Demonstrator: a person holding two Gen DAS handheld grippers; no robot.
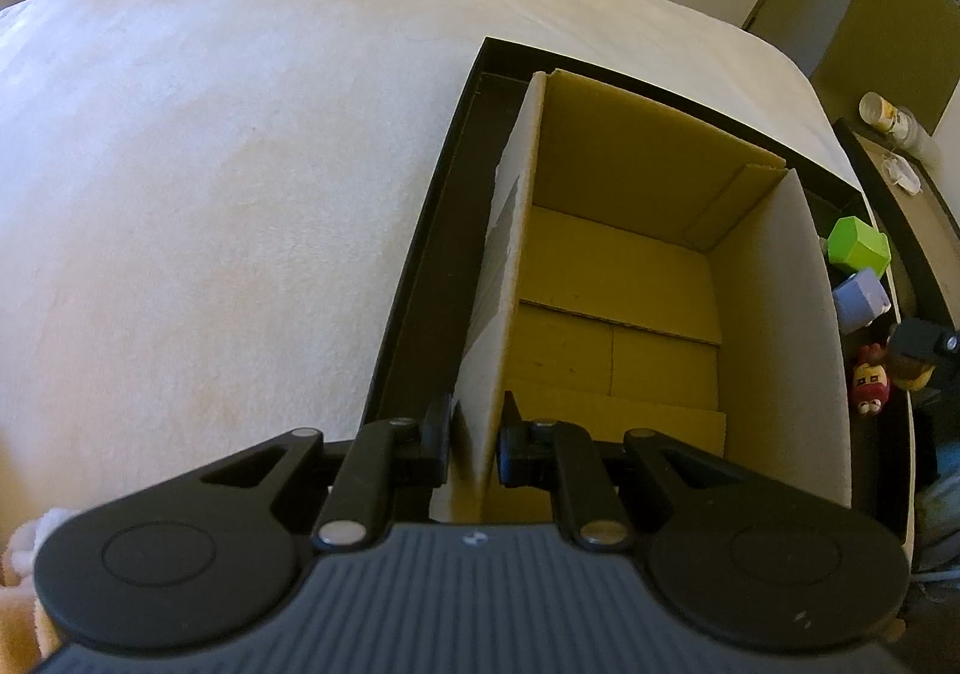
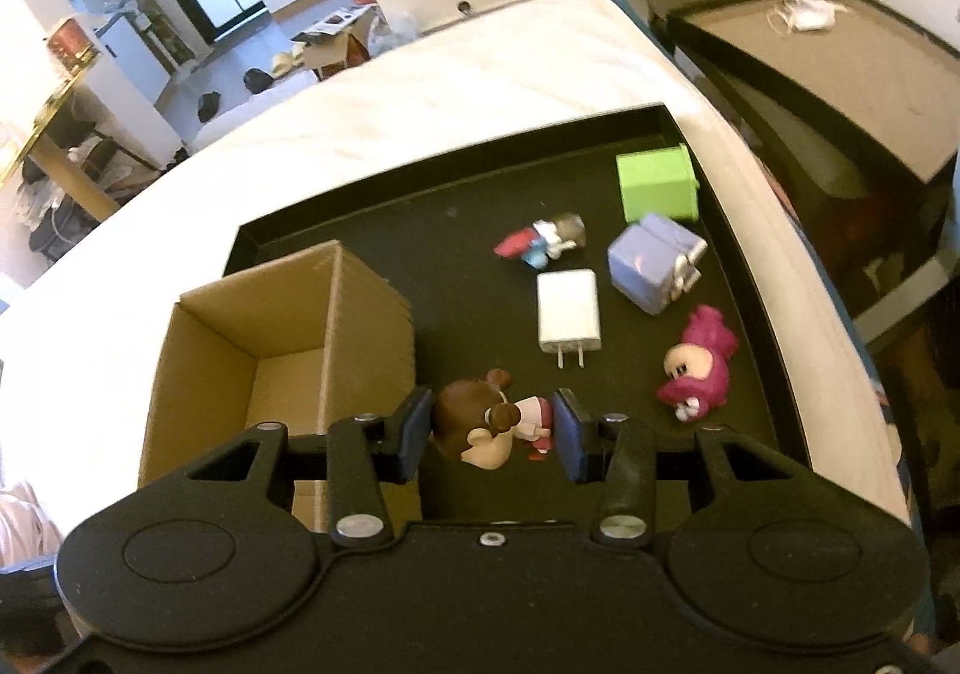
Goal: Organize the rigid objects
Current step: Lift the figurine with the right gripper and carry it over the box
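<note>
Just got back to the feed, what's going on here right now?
The left gripper is clamped on the near wall of the open cardboard box, which sits in the black tray. The box looks empty. The right gripper has its fingers either side of the brown-haired doll figure; contact is unclear. Still loose on the tray: white charger, green block, lavender block, pink figure, small red-and-blue figure.
</note>
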